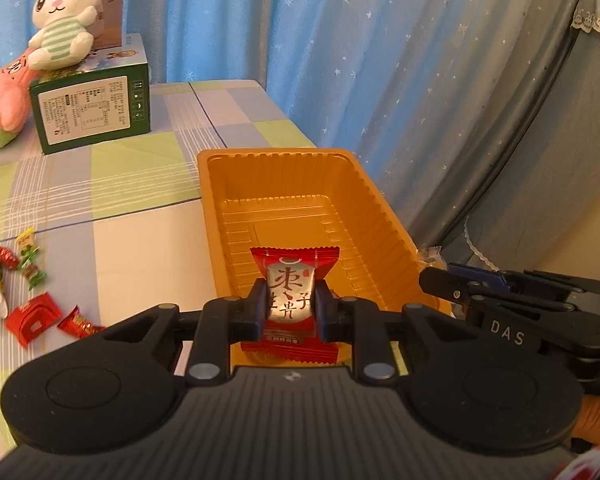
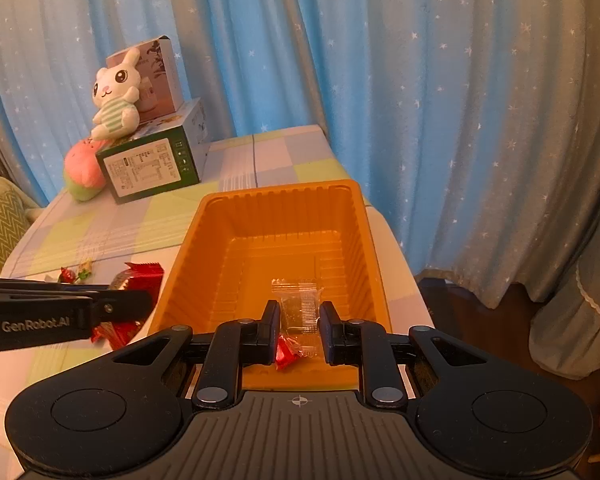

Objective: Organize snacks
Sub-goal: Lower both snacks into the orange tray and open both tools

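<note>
Both grippers hang at the near end of the orange tray (image 1: pixel 384 216), and that's the relation that counts: the tray's long axis runs straight away up the frame from each claw, empty floor just ahead. The left gripper (image 1: pixel 290 306) pinches a red-and-silver snack packet (image 1: pixel 290 296) upright at lower centre, over the tray's near rim. The right gripper (image 2: pixel 300 326) clamps a clear-wrapped snack (image 2: pixel 298 304), a red candy (image 2: pixel 286 354) showing just beneath it. Neither arm looks nearer; both are at the rim. Count: one tray, two held packets, and roughly six loose candies (image 1: pixel 32 280) at left on the table (image 1: pixel 140 220).
</note>
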The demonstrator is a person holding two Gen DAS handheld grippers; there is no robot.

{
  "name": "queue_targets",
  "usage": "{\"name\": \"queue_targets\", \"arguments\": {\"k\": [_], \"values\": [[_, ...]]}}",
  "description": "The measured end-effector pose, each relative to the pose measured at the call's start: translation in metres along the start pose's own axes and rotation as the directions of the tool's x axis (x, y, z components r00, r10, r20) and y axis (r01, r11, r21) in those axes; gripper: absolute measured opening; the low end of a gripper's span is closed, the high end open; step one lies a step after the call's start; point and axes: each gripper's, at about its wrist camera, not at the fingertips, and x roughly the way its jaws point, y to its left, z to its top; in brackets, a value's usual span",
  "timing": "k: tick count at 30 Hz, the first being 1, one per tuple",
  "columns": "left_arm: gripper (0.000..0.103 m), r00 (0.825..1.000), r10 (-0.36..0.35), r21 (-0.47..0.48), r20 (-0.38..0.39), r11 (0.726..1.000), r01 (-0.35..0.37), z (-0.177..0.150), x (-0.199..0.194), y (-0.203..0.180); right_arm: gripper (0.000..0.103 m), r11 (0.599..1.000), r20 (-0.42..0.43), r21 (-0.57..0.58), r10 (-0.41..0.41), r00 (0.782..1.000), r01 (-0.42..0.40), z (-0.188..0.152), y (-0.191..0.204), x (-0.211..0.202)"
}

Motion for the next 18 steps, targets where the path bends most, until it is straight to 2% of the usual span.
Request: {"name": "queue_targets", "arguments": {"k": [13,15,18], "values": [[0.022,1.000,-0.013,0.018,-0.008,1.000,0.013,0.013,0.037,0.004,0.021,1.000,-0.023,0.010,0.001,1.000,0.000,0.010,-0.009,0.029],[0.028,1.000,-0.016,0.017,-0.003,1.000,0.016,0.013,0.039,0.006,0.021,1.000,-0.025,0.014,0.000,1.000,0.001,0.010,-0.010,0.031],[0.029,1.000,-0.008,-0.003,-0.008,1.000,0.008,0.010,0.039,0.012,0.021,1.000,-0.029,0.020,0.002,1.000,-0.002,0.010,-0.011,0.032]]}}
